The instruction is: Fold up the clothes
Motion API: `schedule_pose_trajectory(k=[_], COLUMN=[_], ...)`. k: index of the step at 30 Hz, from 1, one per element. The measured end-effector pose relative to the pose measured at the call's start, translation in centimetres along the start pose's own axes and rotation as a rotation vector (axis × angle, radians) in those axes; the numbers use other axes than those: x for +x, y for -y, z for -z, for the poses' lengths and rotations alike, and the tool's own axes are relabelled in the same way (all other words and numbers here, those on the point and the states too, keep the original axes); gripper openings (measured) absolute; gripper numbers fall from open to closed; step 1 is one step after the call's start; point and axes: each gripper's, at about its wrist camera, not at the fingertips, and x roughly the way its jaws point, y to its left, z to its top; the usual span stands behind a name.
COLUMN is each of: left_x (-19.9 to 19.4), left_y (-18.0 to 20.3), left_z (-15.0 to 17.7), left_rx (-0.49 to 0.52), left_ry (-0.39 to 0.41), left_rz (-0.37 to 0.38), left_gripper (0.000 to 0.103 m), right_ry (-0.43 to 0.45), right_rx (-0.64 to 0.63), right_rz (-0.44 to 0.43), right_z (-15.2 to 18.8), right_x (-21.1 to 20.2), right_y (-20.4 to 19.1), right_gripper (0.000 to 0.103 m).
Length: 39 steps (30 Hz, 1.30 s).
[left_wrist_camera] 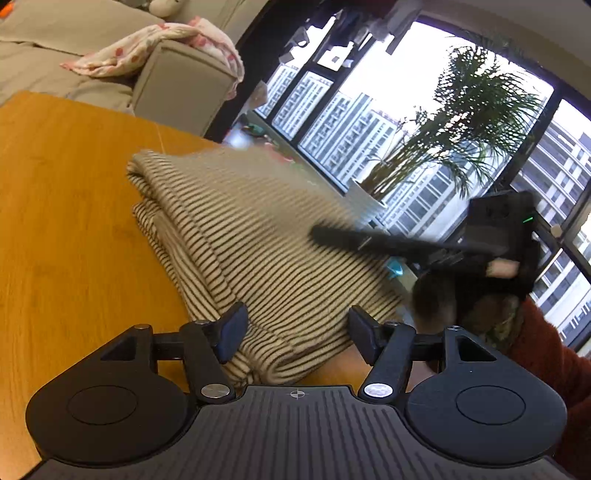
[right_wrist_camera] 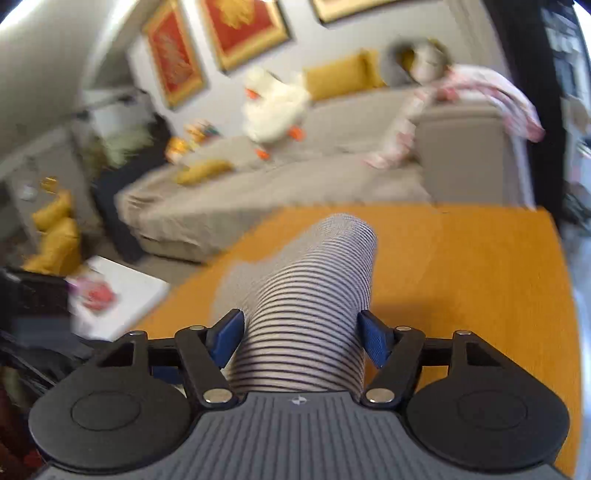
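While lying on the table (left_wrist_camera: 74, 221), the striped garment (left_wrist_camera: 240, 229) sits between both claws — ungripped.

striped garment (left_wrist_camera: 258, 236): 1, on my worktop (left_wrist_camera: 66, 221)
my grippers: 2, left gripper (left_wrist_camera: 297, 332), right gripper (right_wrist_camera: 301, 338)
sofa (right_wrist_camera: 295, 184): 1
red framed pictures (right_wrist_camera: 243, 26): 2 clear
potted palm (left_wrist_camera: 461, 122): 1
plush duck (right_wrist_camera: 275, 107): 1

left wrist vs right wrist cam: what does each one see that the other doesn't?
Left wrist only: the window with tower blocks outside, a potted palm, and the right gripper blurred above the cloth.
Right wrist only: red framed pictures, a white plush duck, yellow cushions.
Both: the striped garment on the orange table, the beige sofa with a pink spotted cloth.
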Motion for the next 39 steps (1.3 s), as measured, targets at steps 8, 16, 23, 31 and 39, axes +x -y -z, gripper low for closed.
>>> schedule_pose_trajectory(k=[8, 16, 23, 31, 39], left_x=[-1.5, 1.9, 2.9, 3.5, 4.7], left_y=[1.1, 0.1, -1.2, -2.4, -6.9], left_z=[-2.9, -1.3, -1.1, -2.3, -6.6], left_rx=[-0.010, -0.007, -0.075, -0.049, -0.029], left_ry=[0.056, -0.065, -0.112, -0.132, -0.076], left_rz=[-0.071, -0.142, -0.113, -0.100, -0.202], left_gripper=[0.088, 0.087, 0.089, 0.081, 0.081], right_ry=[-0.016, -0.002, -0.043, -0.171, -0.137], right_rx=[0.057, 0.012, 0.155, 0.143, 0.115], right_rz=[0.054, 0.073, 0.002, -0.092, -0.089], right_z=[2.4, 3.8, 2.2, 1.1, -3.4], right_x=[-0.3, -1.6, -2.3, 1.9, 8.9], right_y=[1.3, -0.5, 2.2, 2.4, 3.3], right_gripper=[0.070, 0.073, 0.092, 0.083, 0.083])
